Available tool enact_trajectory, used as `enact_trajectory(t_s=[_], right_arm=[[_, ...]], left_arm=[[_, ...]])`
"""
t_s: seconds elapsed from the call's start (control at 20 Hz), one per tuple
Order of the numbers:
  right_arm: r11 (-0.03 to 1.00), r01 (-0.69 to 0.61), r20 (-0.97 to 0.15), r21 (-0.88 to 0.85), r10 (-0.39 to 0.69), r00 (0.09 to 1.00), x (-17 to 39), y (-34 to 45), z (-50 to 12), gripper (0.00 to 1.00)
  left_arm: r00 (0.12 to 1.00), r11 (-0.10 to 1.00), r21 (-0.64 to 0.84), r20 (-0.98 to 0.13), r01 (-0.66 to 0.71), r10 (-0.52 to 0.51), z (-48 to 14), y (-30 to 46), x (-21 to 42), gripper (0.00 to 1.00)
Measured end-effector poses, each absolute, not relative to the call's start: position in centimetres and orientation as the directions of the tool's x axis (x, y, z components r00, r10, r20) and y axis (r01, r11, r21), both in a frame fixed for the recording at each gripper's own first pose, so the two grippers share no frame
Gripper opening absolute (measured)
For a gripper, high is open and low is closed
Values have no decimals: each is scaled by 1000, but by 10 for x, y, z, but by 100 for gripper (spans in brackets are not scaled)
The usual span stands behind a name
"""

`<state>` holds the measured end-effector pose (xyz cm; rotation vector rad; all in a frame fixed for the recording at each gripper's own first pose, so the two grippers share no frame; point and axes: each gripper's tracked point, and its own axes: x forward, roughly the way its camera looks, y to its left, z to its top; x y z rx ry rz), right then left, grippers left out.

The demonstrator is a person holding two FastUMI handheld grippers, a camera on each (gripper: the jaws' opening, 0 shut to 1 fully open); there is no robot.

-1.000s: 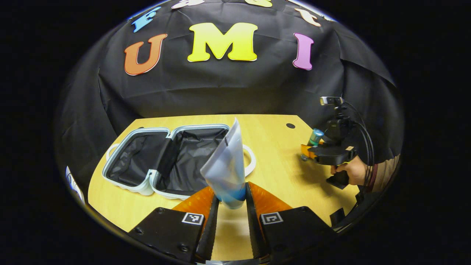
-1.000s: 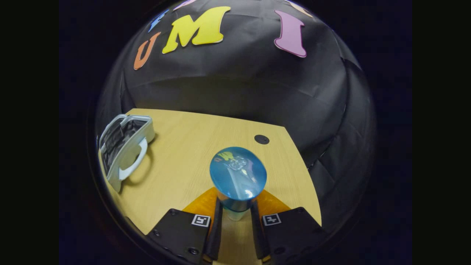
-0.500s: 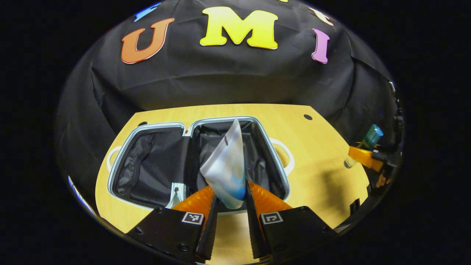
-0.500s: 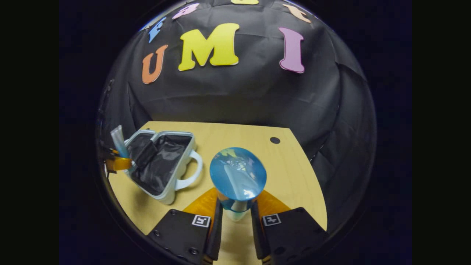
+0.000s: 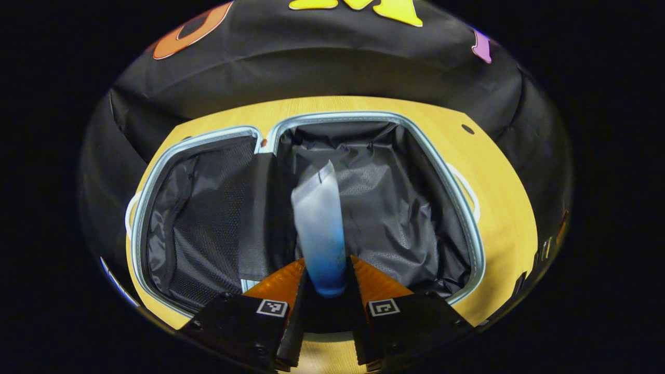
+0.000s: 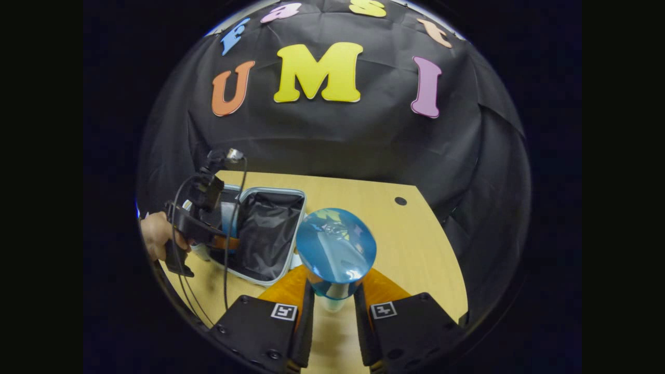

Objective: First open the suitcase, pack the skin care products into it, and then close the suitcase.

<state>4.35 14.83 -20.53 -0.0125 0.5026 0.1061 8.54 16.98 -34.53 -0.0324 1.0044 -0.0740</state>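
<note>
With the left gripper clamped on the tube over the open suitcase and the right gripper pinching the blue-capped bottle above the table, a tilted release could bounce either onto the rim.

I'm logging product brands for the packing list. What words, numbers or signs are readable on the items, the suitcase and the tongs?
On the tube: no print readable.
On the blue-capped bottle: none readable.
On the suitcase: none visible.
On the left tongs and right tongs: square coded markers, no words.
</note>
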Motion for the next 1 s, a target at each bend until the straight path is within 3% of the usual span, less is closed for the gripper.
enact_trajectory(t_s=[0.7,0.75,0.8,0.85,0.95,1.0], right_arm=[[997,-80,-492,2,71,867,37,145,-205,34],[997,-84,-488,2,74,869,37,147,-202,34],[996,-87,-483,3,78,872,38,149,-200,34],[996,-91,-477,3,81,875,40,152,-196,34],[995,-105,-468,2,93,879,45,160,-191,34],[993,-118,-466,0,105,879,47,167,-189,34]], left_arm=[[477,999,-34,-878,9,-34,-367,170,91,43],[477,999,-31,-878,6,-30,-366,171,91,51],[485,1000,-30,-874,-1,-26,-364,171,92,44],[497,999,-43,-867,-1,-37,-363,170,91,45],[519,997,-80,-852,10,-74,-352,159,88,49],[528,997,-74,-846,12,-70,-347,160,85,63]])
